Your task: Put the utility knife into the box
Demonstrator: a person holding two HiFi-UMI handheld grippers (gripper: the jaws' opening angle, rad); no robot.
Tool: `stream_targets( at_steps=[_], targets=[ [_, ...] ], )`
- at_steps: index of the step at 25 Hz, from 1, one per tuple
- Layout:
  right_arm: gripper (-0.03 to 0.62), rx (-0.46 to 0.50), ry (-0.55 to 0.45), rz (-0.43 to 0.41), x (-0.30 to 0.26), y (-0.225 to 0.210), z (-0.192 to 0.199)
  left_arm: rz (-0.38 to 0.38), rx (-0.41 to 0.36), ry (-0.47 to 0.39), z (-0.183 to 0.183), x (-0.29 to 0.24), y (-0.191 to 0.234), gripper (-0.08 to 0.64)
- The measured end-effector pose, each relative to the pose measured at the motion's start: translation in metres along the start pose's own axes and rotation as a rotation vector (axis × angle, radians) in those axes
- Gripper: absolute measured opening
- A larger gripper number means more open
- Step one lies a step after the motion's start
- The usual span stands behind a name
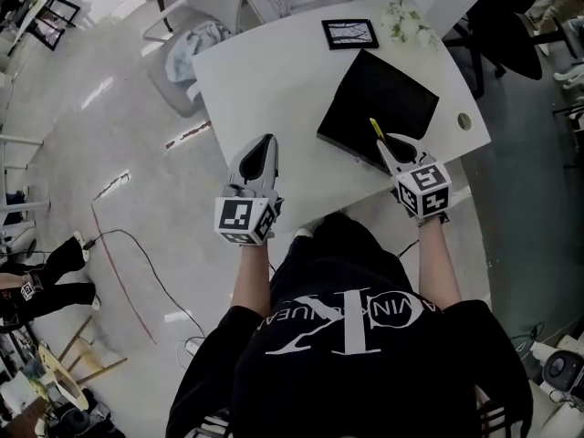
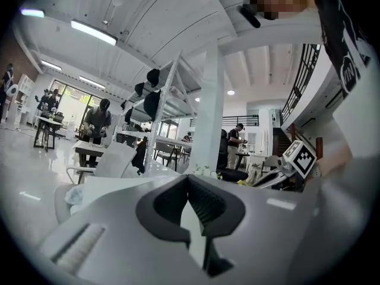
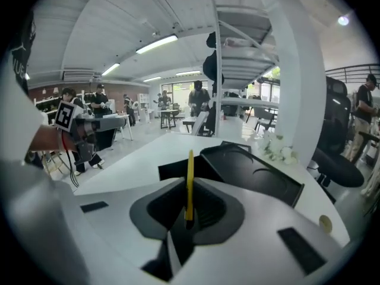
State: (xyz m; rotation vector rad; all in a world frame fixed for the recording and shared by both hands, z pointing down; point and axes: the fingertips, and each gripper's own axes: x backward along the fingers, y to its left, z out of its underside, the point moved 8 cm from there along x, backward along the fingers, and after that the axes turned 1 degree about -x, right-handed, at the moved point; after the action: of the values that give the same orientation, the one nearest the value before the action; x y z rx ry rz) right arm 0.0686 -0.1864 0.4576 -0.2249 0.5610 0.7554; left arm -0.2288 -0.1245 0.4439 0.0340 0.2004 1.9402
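The white, round-cornered counter carried a flat black rectangular box, which lay directly ahead of the right tool, its near edge under that tool's tip. The box sat well to the right of the left tool. Beyond the box, near the counter's far edge, lay a small black-framed rectangular panel and, beside it, a sprig of white flowers. A round beige grommet sat right of the right tool.

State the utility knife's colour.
Yellow: the slim yellow utility knife shows best in the right gripper view.
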Motion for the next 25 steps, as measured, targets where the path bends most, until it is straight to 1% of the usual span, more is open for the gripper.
stream_targets(
  at_steps=[4,6,9,14,19,25],
  targets=[
    [0.048,0.047,0.081,-0.066,-0.021,-0.007,-0.004,-0.01,-0.005,-0.011,-0.005,-0.021,0.002,0.011],
    [0.048,0.078,0.125,-0.088,-0.029,-0.009,-0.004,-0.013,0.0,-0.011,-0.008,-0.032,0.002,0.011],
    [0.048,0.109,0.173,-0.114,-0.038,-0.012,0.0,0.0,-0.012,0.002,-0.004,-0.045,-0.002,0.011],
    [0.048,0.111,0.224,-0.17,-0.053,-0.017,0.008,-0.002,-0.008,0.032,0.004,-0.058,-0.006,0.011],
    [0.048,0.131,0.273,-0.242,-0.071,-0.015,0.012,-0.032,0.008,0.059,0.008,-0.061,-0.002,0.011],
    [0.048,0.108,0.334,-0.31,-0.095,-0.011,0.019,-0.07,0.026,0.084,0.014,-0.06,0.005,0.011]
  ],
)
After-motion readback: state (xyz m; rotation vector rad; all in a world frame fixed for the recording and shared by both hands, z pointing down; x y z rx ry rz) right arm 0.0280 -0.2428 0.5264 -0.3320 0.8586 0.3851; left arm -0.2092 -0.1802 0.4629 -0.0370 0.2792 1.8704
